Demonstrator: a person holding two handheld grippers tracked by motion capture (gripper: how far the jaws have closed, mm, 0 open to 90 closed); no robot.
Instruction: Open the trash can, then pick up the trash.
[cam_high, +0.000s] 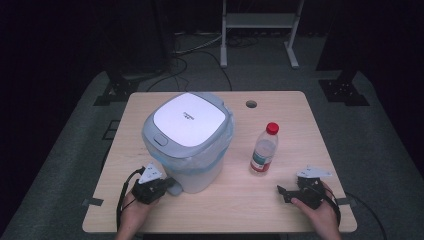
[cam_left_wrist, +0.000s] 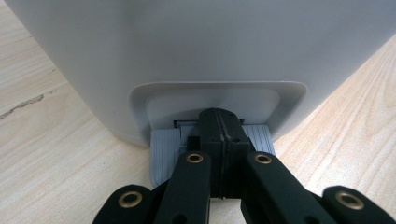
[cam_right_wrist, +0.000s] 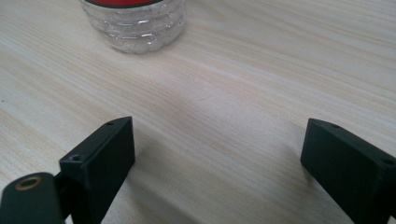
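White lidded bin (cam_high: 187, 142) stands upright, its grey pedal (cam_left_wrist: 164, 154) at table level.

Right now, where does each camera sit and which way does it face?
High view: above the person's side, looking forward and down at the table; both hands show.
Left tool view: on the left tool, shut, nose on the bin's pedal.
Right tool view: on the open right tool, facing the bottle.
Shared: bin, bottle.

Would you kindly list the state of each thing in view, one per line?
Bin: upright, lid closed, liner fitted.
Pedal: closed left gripper resting on it.
Bottle: upright, red cap on.
Right gripper: open, holding nothing, short of the bottle.
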